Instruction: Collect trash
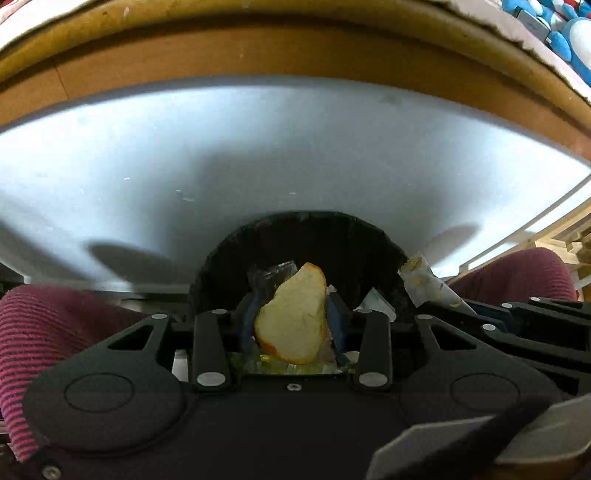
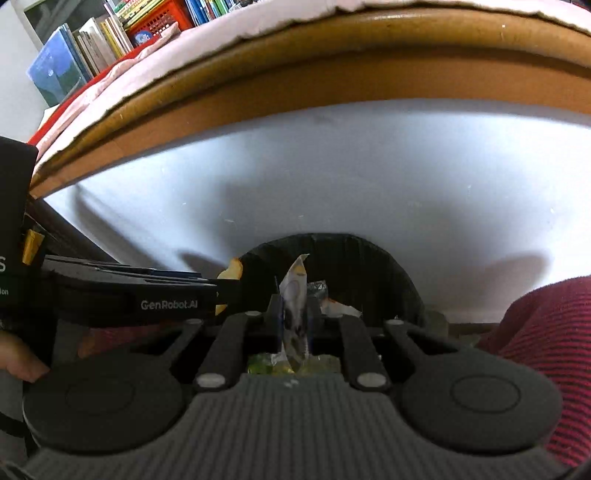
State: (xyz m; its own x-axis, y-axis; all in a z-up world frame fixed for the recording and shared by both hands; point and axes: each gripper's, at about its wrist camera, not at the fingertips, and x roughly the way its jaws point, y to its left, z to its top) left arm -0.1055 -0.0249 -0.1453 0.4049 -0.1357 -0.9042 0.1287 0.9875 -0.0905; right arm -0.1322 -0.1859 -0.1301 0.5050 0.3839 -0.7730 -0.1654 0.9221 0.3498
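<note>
My left gripper (image 1: 291, 314) is shut on a pale piece of orange peel (image 1: 293, 315), held over a black-lined trash bin (image 1: 236, 254) that has wrappers inside. In the right wrist view my right gripper (image 2: 293, 317) is shut on a white and yellow snack wrapper (image 2: 293, 314), standing upright above the same bin (image 2: 388, 258). The wrapper (image 1: 424, 282) and the right gripper's black body show at the right of the left wrist view. The left gripper (image 2: 227, 291) reaches in from the left with the peel (image 2: 231, 271) at its tip.
A white table top (image 1: 258, 147) lies beyond the bin, with a brown cardboard edge (image 1: 295, 48) behind it. Legs in red striped cloth (image 1: 44, 339) flank the bin on both sides. Books (image 2: 92, 48) stand at the far left, blue plush toys (image 1: 569, 29) far right.
</note>
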